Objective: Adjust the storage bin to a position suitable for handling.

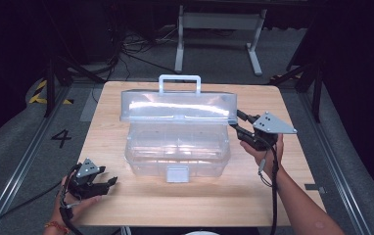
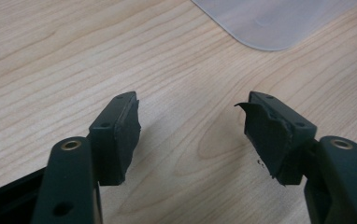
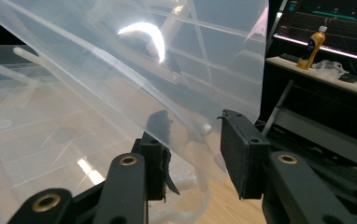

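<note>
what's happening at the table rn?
A person is working on a clear plastic storage box on the wooden table. Its lid stands raised, and the right gripper is at the lid's right edge, jaws either side of it; whether they pinch it is unclear. The left gripper sits open and empty over the table, left of the box.
</note>
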`<state>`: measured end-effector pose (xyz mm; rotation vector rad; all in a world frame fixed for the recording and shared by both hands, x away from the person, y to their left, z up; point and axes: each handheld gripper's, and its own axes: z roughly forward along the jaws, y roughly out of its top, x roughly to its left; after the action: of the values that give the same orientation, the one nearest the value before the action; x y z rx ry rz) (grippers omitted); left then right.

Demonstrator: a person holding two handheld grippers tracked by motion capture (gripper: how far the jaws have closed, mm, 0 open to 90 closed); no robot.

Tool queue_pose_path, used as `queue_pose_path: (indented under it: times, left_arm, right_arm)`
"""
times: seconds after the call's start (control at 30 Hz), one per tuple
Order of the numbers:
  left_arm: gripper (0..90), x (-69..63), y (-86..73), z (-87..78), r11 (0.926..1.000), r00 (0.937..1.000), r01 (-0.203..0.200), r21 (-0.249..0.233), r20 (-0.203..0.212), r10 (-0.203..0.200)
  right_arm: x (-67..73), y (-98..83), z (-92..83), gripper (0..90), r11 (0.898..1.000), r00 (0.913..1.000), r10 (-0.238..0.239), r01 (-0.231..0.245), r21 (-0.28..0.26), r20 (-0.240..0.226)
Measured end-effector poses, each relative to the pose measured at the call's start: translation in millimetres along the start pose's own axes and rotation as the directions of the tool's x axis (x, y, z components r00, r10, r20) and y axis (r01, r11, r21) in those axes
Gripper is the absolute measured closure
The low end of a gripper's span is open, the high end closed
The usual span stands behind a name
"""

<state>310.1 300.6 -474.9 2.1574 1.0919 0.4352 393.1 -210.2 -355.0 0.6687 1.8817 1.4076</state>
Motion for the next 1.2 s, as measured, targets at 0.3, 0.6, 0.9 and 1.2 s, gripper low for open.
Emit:
queue_pose_path:
  times: [0.3,0.6,0.9,1.2]
  left_arm:
    - [30.4,-1.9,-3.4,3.9,0.9999,0.9999,0.010,-0.003,-0.004,-0.010]
    - [28.5,-2.8,-3.1,4.5,1.0000,1.0000,0.009,-0.002,-0.002,-0.009]
    - [27.8,-2.7,-2.2,5.8,1.0000,1.0000,0.005,-0.007,-0.004,-0.005]
    - [27.9,-2.8,-1.5,6.3,1.0000,0.9999,0.005,-0.007,-0.009,-0.005]
  right_arm:
    - [-4.6,9.9,9.9,65.4,1.000,0.9983,-0.001,0.002,-0.011,0.059]
    - [-10.8,20.5,18.5,67.4,1.000,0.9955,0.012,-0.010,-0.020,0.094]
    - [-16.2,29.1,25.9,69.2,1.000,0.9926,0.014,-0.012,-0.013,0.121]
    - [-26.9,36.2,36.1,69.7,0.999,0.9921,0.041,-0.040,-0.006,0.119]
